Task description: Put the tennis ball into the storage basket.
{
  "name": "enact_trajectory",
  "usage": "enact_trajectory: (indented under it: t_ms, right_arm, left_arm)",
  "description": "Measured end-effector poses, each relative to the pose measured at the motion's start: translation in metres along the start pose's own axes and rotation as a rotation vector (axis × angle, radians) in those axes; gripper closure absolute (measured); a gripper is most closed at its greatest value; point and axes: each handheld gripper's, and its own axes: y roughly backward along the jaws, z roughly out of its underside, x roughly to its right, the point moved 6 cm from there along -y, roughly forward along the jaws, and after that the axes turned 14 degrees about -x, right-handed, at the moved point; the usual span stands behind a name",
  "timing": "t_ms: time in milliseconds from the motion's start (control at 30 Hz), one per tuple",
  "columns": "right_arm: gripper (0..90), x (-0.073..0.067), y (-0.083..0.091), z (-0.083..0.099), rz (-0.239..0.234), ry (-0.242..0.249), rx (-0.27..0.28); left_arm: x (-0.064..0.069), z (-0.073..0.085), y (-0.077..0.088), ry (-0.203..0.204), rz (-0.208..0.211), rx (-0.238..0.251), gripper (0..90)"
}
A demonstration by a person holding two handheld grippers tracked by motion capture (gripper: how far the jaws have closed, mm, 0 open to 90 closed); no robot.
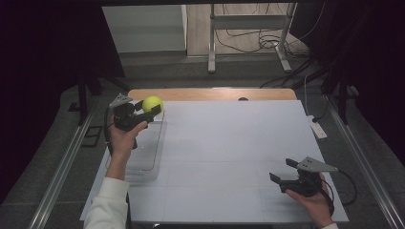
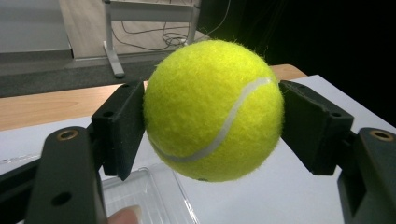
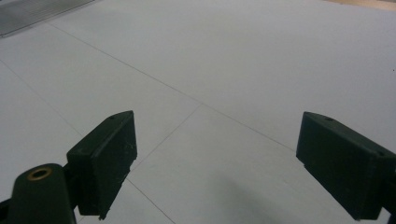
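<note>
A yellow tennis ball [image 1: 152, 103] is held in the air over the far left of the table, above the far end of a clear plastic tray [image 1: 145, 157]. My left gripper [image 1: 149, 108] is shut on it; in the left gripper view both black pads press the sides of the tennis ball [image 2: 213, 110], and the tray [image 2: 140, 196] lies below. My right gripper [image 1: 282, 170] rests low at the table's near right, jaws wide apart with nothing between them. In the right gripper view my right gripper [image 3: 215, 168] looks over bare white board [image 3: 224, 70].
The white board [image 1: 229, 152] covers a wooden table whose far edge [image 1: 210, 93] shows. A white power strip [image 1: 317, 128] lies off the right edge. Metal frame legs and cables [image 1: 248, 43] stand on the floor beyond.
</note>
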Motion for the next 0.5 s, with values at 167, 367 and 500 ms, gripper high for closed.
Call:
enact_trajectory:
  t_ms: [167,367,500]
  right_arm:
    - [12.9,0.000,0.000,0.000,0.000,0.000,0.000]
    - [12.9,0.000,0.000,0.000,0.000,0.000,-0.001]
    - [13.0,0.000,0.000,0.000,0.000,0.000,-0.001]
  left_arm:
    - [-0.003,0.000,0.001,0.007,-0.009,0.002,27.8]
    - [-0.007,0.001,0.000,0.013,-0.019,0.001,27.8]
    - [-0.012,0.001,0.001,0.023,-0.027,0.004,27.8]
